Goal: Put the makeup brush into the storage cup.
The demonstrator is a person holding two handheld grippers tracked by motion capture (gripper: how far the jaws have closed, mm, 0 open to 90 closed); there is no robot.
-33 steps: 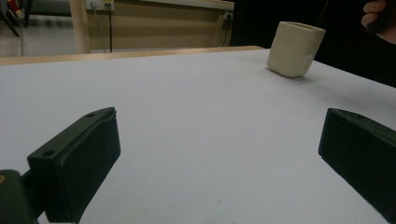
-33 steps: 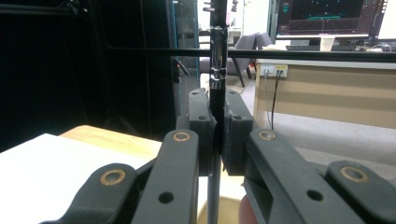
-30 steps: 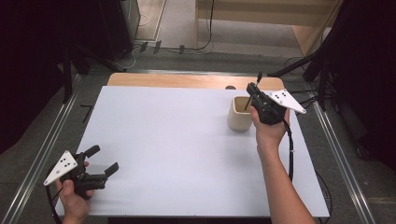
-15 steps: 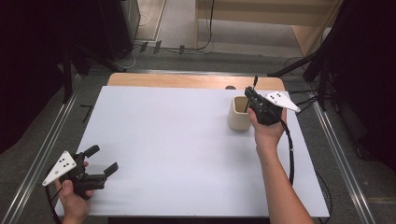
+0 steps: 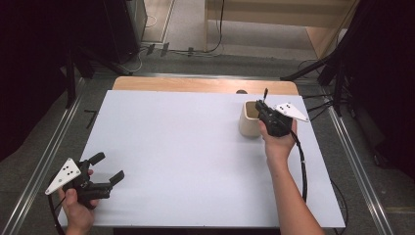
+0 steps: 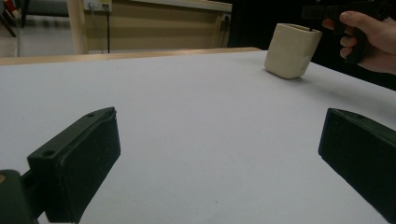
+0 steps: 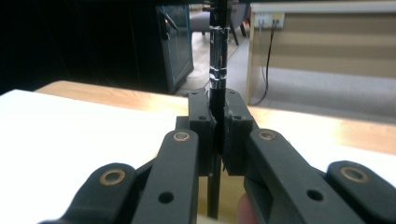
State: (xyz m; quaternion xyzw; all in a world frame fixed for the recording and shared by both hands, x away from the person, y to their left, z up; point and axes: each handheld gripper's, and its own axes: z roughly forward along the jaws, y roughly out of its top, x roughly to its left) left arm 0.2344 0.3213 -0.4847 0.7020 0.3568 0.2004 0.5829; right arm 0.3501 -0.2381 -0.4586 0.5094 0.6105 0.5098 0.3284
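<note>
Right gripper (image 5: 265,108) clenched on a thin black glossy rod, probably a pen (image 7: 217,70), held upright just over the mouth of a cream, matte, rounded-square cup (image 5: 249,119) near the tabletop's far right corner; presumably poised above the cup for dropping in or lifting out. Left gripper (image 5: 106,169) rests at the near left corner of the white, smooth tabletop (image 5: 176,147), jaws spread and empty, likely parked out of the way.

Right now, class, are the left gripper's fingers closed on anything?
No: the left gripper has its fingers spread wide over bare table.
</note>
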